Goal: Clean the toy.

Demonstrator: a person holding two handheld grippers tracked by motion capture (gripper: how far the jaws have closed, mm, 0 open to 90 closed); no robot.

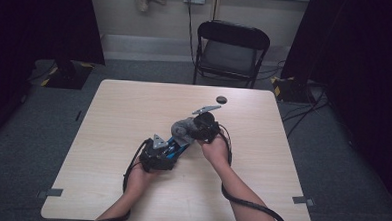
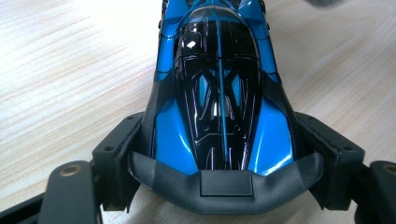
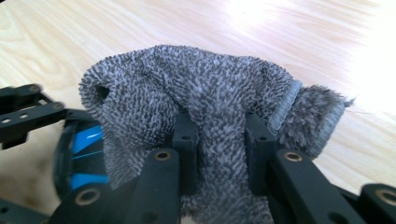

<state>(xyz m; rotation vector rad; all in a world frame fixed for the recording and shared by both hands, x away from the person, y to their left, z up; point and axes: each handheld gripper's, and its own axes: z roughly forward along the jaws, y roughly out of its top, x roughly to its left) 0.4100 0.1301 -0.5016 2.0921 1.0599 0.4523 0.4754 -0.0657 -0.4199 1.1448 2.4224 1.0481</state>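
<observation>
The toy car [image 2: 219, 88] looks like hard plastic, blue and black, very shiny and smooth, with bright spots of light on its top. The grey cloth [image 3: 205, 102] is soft and fuzzy like a towel, with a stitched edge. The table [image 1: 124, 112] looks like pale wood, smooth and matt. The jaws are dull black plastic.

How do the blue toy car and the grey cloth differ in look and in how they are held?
The toy car is glossy, hard, blue and black; the grey cloth is fuzzy, soft and bunched. The left gripper clasps the car's rear at its sides with jaws fairly wide; the right gripper pinches a fold of cloth with jaws nearly closed. Both are held over the wooden table.
</observation>
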